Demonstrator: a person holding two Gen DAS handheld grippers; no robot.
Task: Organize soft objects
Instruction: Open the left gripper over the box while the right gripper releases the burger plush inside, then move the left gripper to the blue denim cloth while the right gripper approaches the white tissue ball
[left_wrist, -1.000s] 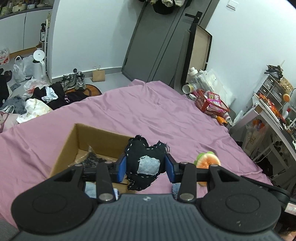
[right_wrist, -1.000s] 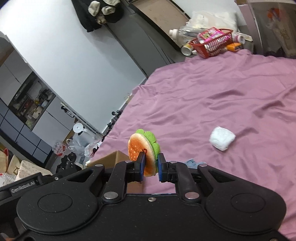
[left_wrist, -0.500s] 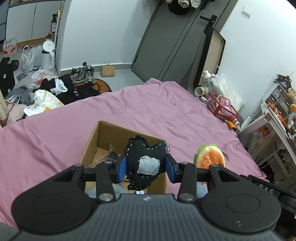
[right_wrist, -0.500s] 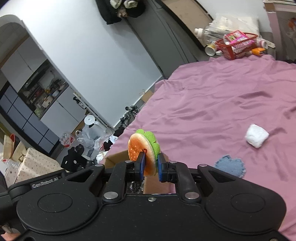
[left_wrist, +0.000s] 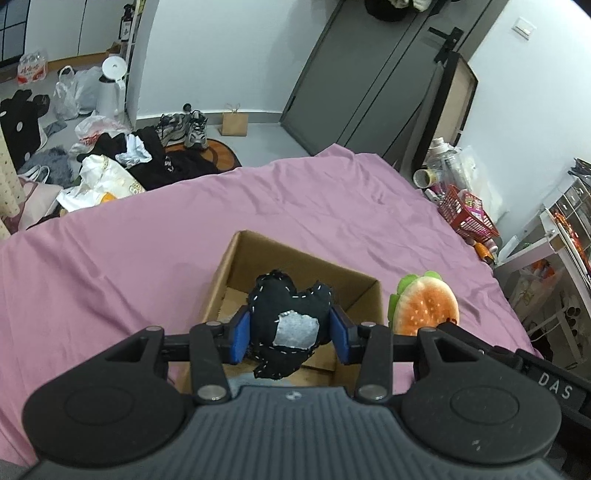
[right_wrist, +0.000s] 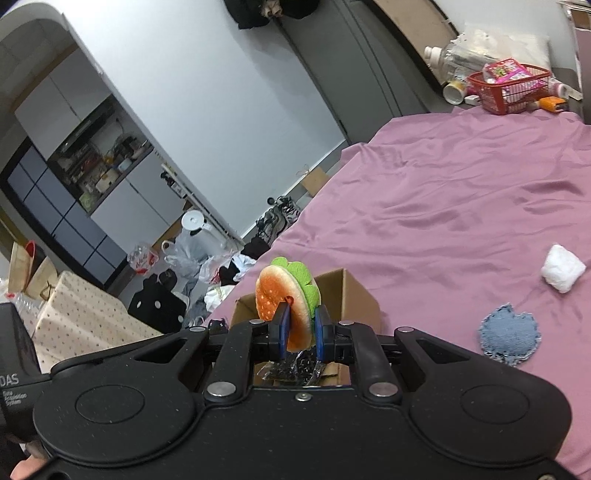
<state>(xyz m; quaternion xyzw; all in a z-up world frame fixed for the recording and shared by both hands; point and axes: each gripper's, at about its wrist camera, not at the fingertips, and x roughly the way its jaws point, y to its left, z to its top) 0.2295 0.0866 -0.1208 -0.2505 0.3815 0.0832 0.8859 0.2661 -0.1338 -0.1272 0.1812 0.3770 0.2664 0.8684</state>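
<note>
Black stitched fabric heart (left_wrist: 287, 322) and plush burger (right_wrist: 287, 300), each pinched between closed fingers: release them low inside the open cardboard box (left_wrist: 295, 264).

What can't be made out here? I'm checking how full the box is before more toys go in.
- Cardboard box floor, left wrist view: mostly hidden by the black plush in the left gripper.
- Same box, right wrist view: the burger plush and right gripper cover the opening; only a shiny dark wrapper shows.
- Box near wall: cut off by both gripper bodies.
</note>
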